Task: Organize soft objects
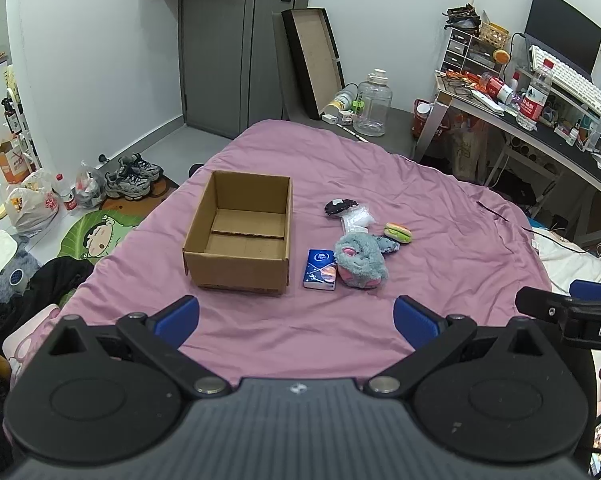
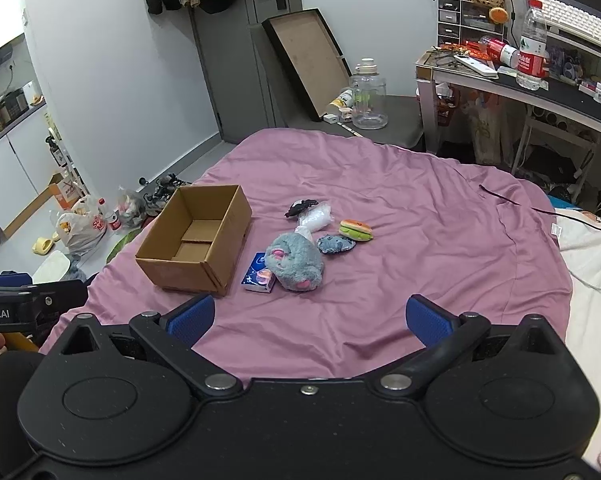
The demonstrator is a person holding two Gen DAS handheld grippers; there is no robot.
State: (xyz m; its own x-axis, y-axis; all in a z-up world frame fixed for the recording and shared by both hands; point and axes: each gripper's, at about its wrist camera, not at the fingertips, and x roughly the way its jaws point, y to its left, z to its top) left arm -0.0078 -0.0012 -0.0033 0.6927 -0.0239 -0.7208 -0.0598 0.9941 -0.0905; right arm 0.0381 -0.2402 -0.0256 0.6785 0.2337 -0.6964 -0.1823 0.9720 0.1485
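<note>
An open cardboard box (image 1: 240, 236) (image 2: 196, 246) stands empty on the purple bedspread (image 1: 340, 332) (image 2: 420, 248). To its right lie a blue tissue pack (image 1: 320, 270) (image 2: 259, 274), a grey-and-pink plush toy (image 1: 358, 260) (image 2: 296, 262), a small grey patterned cushion (image 2: 335, 244), a burger-shaped toy (image 1: 397, 233) (image 2: 355, 230), a white plastic-wrapped item (image 1: 356, 220) (image 2: 315, 218) and a dark small plush (image 1: 340, 205) (image 2: 302, 207). My left gripper (image 1: 296, 320) hovers open over the near bedspread, short of the box and pile. My right gripper (image 2: 310, 320) is open too, nothing between its fingers.
A cluttered desk (image 2: 540, 92) with bottles and a keyboard stands at the right. A clear water jug (image 1: 372, 104) and a leaning flat carton lid (image 1: 312, 56) sit beyond the bed. Shoes (image 1: 134, 176) and plastic bags (image 1: 32, 204) lie on the floor at left. White bedding (image 2: 592, 272) borders the right.
</note>
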